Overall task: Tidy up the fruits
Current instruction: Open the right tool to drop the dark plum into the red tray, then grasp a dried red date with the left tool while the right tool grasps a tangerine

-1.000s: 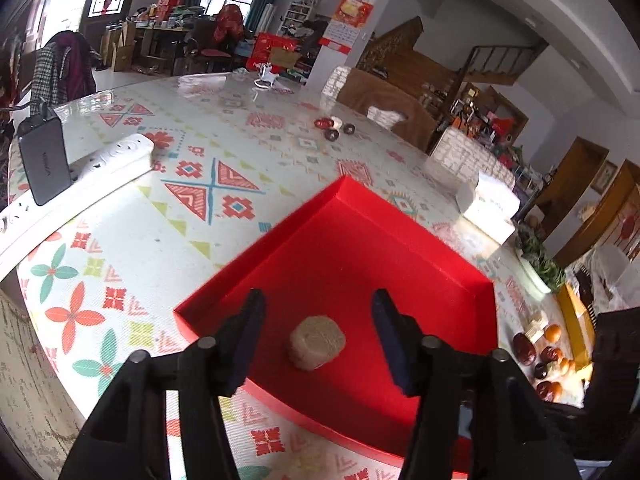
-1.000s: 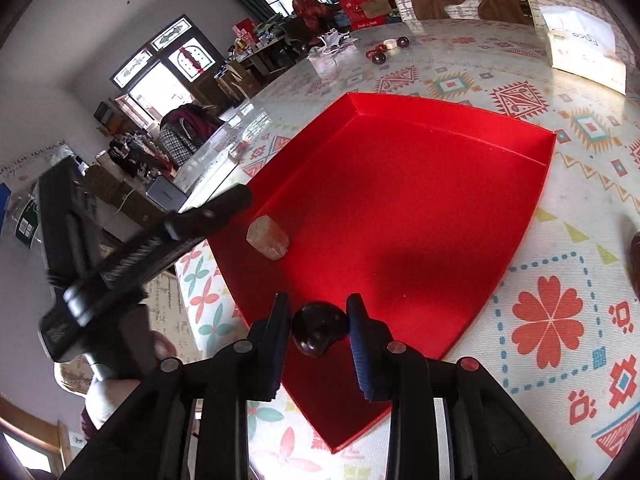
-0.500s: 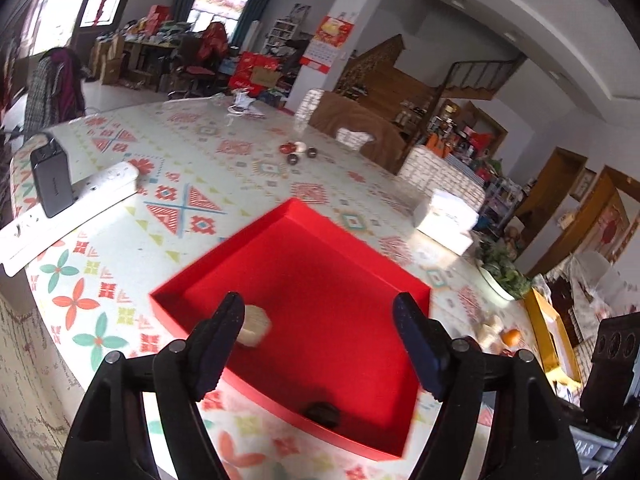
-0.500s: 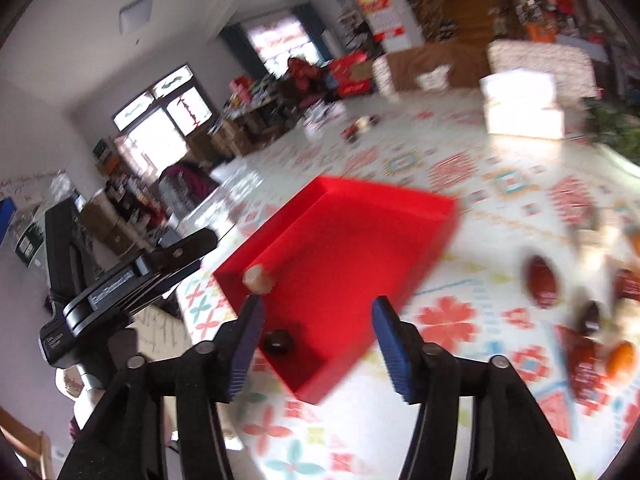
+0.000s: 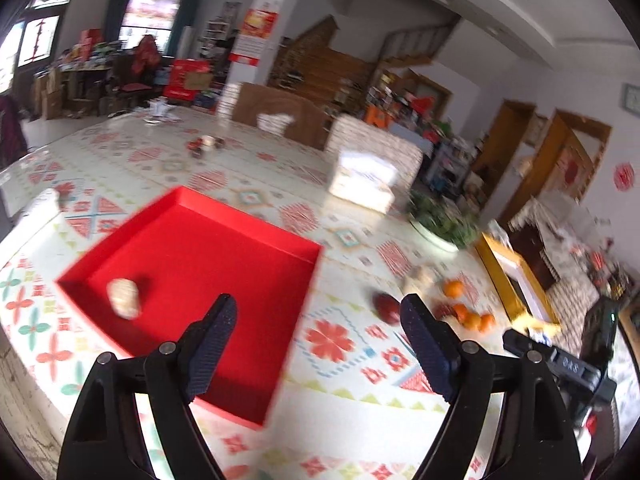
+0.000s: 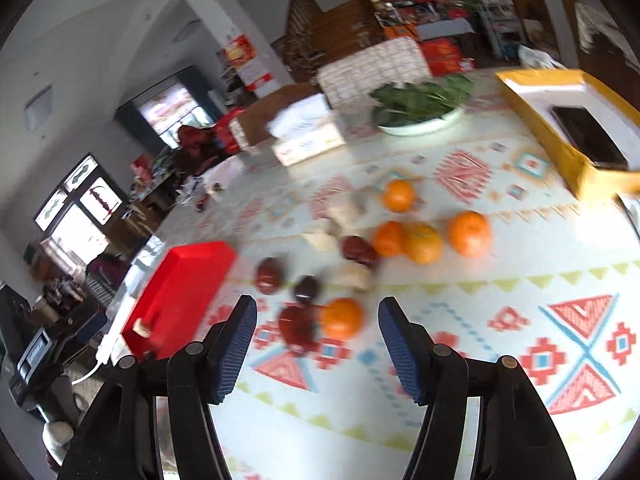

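- No writing is reading clearly anywhere.
- Left gripper (image 5: pixel 318 334), empty jaws having just been opening, is hovering beside the shallow red square tray (image 5: pixel 248 236) holding a beige lump (image 5: pixel 124 298).
- Right gripper (image 6: pixel 318 340), jaws apart and empty, is hovering over the round orange tangerine (image 6: pixel 342 318).

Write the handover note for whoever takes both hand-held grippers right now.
Left hand-held gripper: open, empty, jaws just opened wider, above the near edge of the shallow red square tray.
Right hand-held gripper: open, empty, jaws just opened, facing the loose fruit.
Done: pale beige lumpy piece lies in the tray.
Left: five round orange tangerines, nearest one, plus dark red fruits and pale pieces on the patterned tablecloth.
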The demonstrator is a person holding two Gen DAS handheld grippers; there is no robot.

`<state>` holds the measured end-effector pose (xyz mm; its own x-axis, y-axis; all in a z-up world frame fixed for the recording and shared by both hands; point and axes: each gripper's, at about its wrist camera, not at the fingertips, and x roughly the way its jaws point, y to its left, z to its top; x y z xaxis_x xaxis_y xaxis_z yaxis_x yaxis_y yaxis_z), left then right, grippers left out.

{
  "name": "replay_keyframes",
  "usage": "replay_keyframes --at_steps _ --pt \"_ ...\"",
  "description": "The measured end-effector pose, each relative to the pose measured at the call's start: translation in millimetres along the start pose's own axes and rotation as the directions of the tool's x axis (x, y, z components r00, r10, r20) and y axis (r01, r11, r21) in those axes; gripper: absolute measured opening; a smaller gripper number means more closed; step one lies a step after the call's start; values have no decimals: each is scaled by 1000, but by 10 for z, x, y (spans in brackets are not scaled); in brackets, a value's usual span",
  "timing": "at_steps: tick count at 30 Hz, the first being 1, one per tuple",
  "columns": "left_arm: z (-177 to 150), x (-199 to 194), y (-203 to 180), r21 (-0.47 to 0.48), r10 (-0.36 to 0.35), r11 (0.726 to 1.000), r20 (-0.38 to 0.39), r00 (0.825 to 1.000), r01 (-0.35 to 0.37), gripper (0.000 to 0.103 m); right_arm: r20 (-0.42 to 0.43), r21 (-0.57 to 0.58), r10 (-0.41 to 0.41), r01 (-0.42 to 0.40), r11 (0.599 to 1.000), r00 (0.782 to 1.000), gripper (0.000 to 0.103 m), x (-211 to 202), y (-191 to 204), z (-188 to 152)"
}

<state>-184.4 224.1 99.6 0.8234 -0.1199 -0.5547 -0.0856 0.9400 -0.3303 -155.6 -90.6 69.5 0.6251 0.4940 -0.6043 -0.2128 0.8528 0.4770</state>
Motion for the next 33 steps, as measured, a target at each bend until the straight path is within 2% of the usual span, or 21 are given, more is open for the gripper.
replay_keyframes --at_steps 4,7,11,15,17,18,22,29,30,32,33 --pt "-169 301 -305 63 -66 995 -93 993 72 83 -48 -31 -12 11 999 999 68 155 -5 -81" --pt "-287 471 -490 111 -98 987 -137 986 113 83 -84 -86 -41 34 996 996 61 346 86 -115" --pt "-383 654 -578 110 -132 982 -190 973 155 83 -120 -129 -99 83 988 988 46 591 103 -113" --pt "-456 808 -702 129 -140 977 -229 963 172 83 -156 -123 -114 96 988 981 44 744 54 -112" --pt "-489 882 -774 146 -140 973 -247 959 180 83 -153 -135 -122 101 986 981 41 749 62 -120" --pt "-509 934 -820 155 -139 971 -257 956 183 83 -154 -137 -123 102 985 981 37 748 63 -121" --pt "-553 1078 -958 184 -138 963 -288 948 196 83 -146 -102 -100 86 991 984 36 691 -10 -96" --pt "-651 1374 -1359 276 -119 936 -341 933 220 83 -69 -79 -102 97 992 992 36 365 -92 -9" --pt "-673 1428 -1406 289 -109 932 -348 931 217 79 -65 -79 -103 98 992 993 36 335 -94 -4" --pt "-713 1528 -1465 305 -91 928 -369 925 213 62 -58 -86 -108 102 991 993 36 278 -78 -1" --pt "-731 1572 -1486 314 -74 928 -375 924 202 44 -56 -88 -109 104 991 992 36 260 -66 1"
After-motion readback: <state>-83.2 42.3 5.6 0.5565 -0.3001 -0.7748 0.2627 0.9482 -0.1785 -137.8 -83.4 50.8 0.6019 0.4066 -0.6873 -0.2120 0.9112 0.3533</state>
